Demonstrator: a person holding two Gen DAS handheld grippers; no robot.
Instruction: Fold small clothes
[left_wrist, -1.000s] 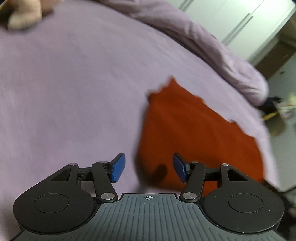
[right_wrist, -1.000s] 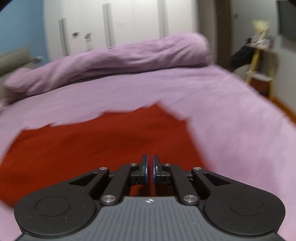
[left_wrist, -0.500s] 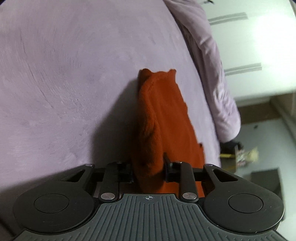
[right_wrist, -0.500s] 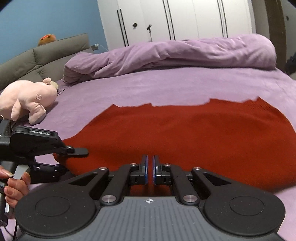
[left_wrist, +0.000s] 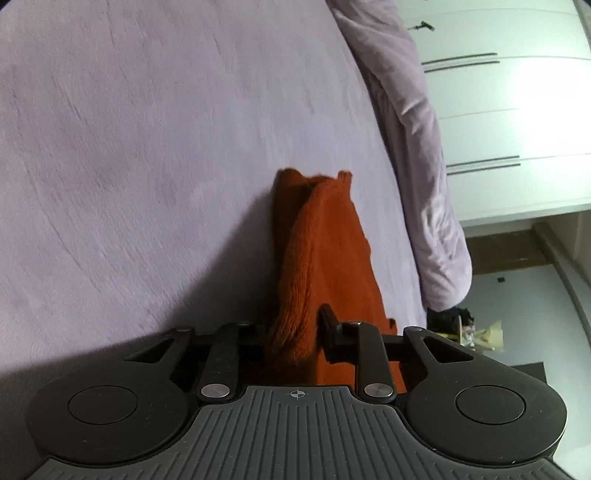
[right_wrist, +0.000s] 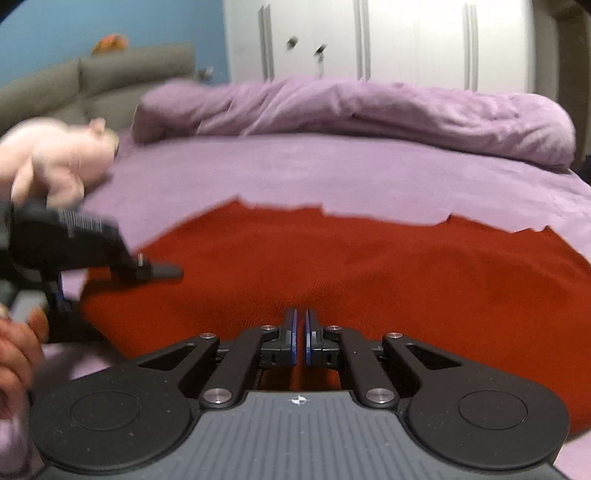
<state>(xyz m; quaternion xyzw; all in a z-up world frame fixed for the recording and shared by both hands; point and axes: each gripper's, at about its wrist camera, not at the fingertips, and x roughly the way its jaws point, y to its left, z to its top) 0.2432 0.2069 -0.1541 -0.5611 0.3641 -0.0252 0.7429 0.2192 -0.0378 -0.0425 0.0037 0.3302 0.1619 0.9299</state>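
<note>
Pinching red garment — left hand-held gripper, label blurred, unreadable

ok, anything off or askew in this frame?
Nothing damaged or spilled. The red garment lies on the purple bedspread, its near edge pinched by both the left gripper and the right gripper. A pink plush toy sits beyond it.

Garment: plain rust-red knit, no pattern. Bed cover: pale lilac, plain. Rolled duvet: same lilac. Grippers: black bodies, grey ribbed housing, blue pads. Plush toy: pink. Wardrobe: white. Wall: blue. Headboard: grey-olive.
</note>
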